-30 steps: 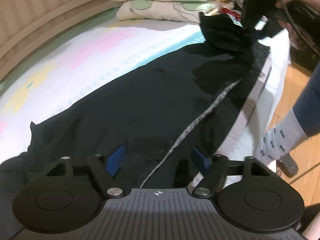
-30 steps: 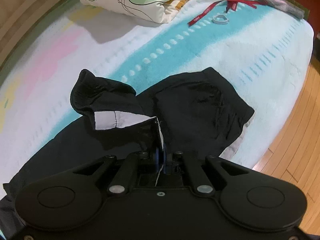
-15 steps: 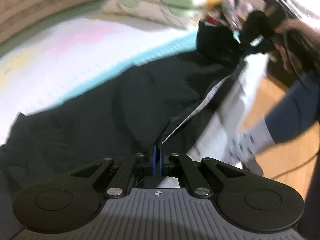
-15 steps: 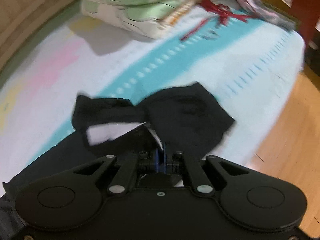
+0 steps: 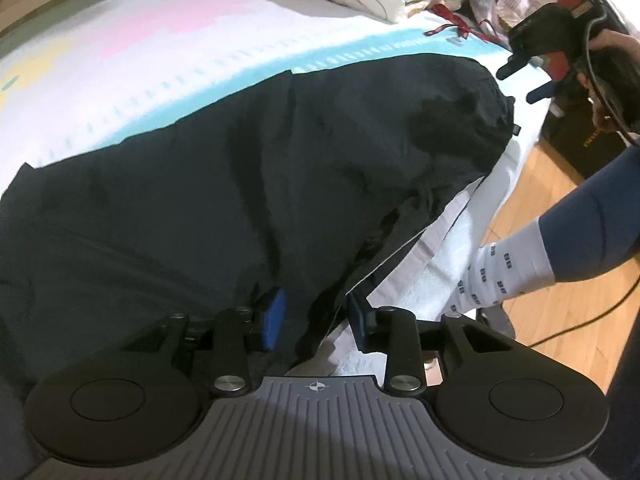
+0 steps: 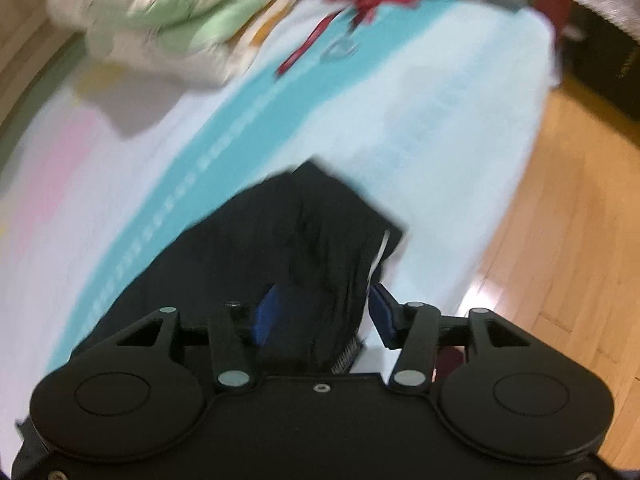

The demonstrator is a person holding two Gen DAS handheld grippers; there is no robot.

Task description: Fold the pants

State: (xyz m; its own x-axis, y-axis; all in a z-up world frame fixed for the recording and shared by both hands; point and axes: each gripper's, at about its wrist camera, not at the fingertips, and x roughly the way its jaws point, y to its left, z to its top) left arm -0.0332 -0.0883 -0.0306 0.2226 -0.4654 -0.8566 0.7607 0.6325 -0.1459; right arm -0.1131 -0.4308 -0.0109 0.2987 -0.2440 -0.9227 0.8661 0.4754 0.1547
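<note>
Since the earlier frames both pairs of tongs have let go: the left tongs (image 5: 316,316) were pinched on the pale-striped edge of the black pants (image 5: 248,168) and the right tongs (image 6: 320,316) on the waist end, and both have just been opening, so the pads now stand apart with a ridge of cloth loose between them, not pressed. The pants lie doubled along the near side of the bed (image 5: 152,52), one leg laid over the other, with their long axis running from the left tongs away toward the person's right hand (image 5: 608,76), which holds its tool above the far rounded end. In the right wrist view, which is blurred, that end lies just ahead of the tongs and close to the bed's edge, over the wooden floor (image 6: 560,220). I judge the lengthwise fold done and a crosswise fold coming. It turns on this axis: the left tongs sit at the middle of the near edge, while the right hand is nearer the end that must travel along the axis.
</note>
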